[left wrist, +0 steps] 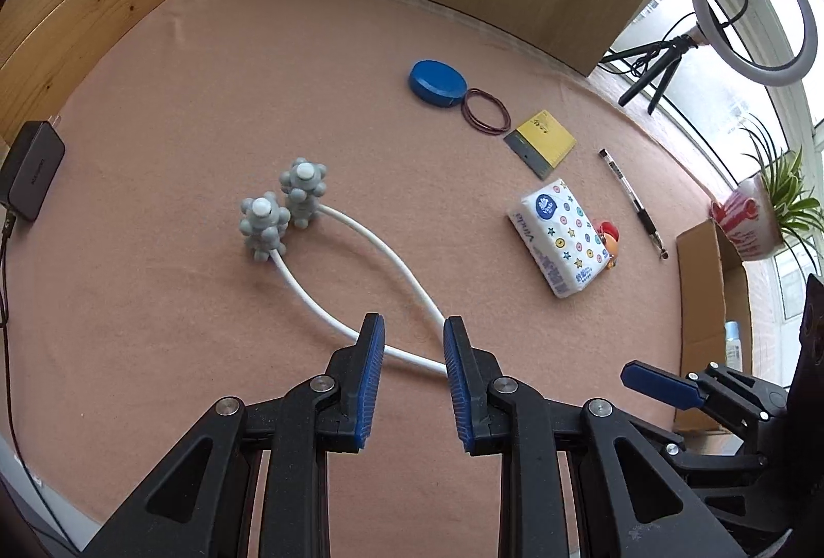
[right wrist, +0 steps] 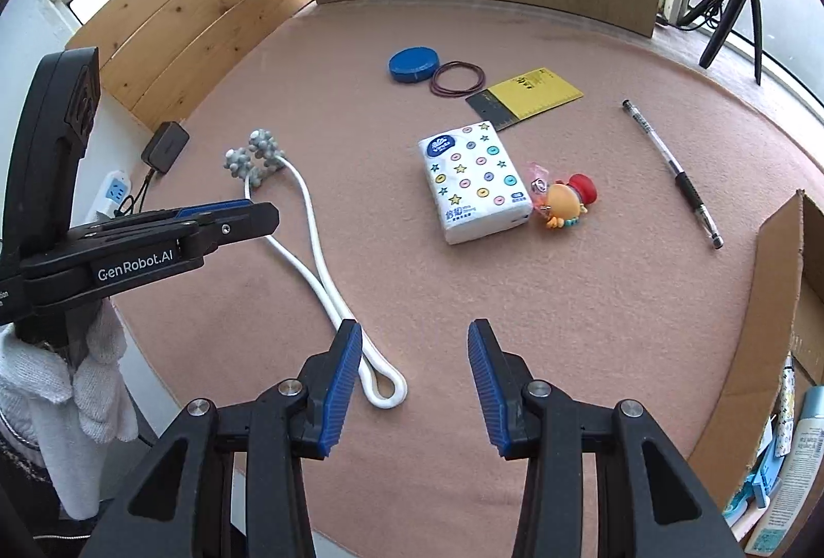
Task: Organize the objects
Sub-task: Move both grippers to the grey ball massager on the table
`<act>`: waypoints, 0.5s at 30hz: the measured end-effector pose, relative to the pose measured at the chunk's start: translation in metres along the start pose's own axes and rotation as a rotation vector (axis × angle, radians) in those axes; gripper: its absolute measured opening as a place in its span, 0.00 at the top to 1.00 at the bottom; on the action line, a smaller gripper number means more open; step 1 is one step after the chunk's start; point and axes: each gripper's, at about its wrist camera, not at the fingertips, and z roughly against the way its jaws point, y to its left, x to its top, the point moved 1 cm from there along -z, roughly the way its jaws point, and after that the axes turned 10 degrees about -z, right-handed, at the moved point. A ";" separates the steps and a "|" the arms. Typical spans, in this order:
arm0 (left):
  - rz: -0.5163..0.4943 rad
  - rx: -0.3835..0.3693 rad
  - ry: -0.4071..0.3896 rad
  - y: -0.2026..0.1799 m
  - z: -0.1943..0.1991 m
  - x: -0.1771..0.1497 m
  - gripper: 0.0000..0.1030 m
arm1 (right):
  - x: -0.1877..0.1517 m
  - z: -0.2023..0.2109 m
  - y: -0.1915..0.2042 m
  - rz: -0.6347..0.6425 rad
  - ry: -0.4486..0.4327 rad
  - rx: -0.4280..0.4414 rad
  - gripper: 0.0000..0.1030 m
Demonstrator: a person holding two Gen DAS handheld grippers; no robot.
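Left wrist view: left claw (left wrist: pixel 413 326) apart, empty – above white massager loop (left wrist: pixel 360 249); right claw (right wrist: pixel 414 334) apart, empty.

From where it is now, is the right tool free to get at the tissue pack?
Probably yes. The right tool is open and holds nothing, and bare mat lies between it and the tissue pack. The white massager lies off to the left; the toy figure sits against the pack's right side.
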 end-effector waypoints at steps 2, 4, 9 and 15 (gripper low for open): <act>0.024 0.001 0.008 0.010 -0.002 -0.002 0.75 | -0.001 -0.012 0.011 0.024 0.032 0.009 0.62; 0.034 0.014 0.014 0.019 -0.003 -0.003 0.75 | -0.002 -0.023 0.022 0.058 0.057 0.001 0.62; 0.060 0.036 0.023 0.035 -0.009 0.000 0.75 | -0.001 -0.043 0.040 0.104 0.093 -0.038 0.62; 0.107 0.017 0.043 0.049 -0.022 0.002 0.75 | -0.002 -0.058 0.052 0.156 0.103 -0.097 0.62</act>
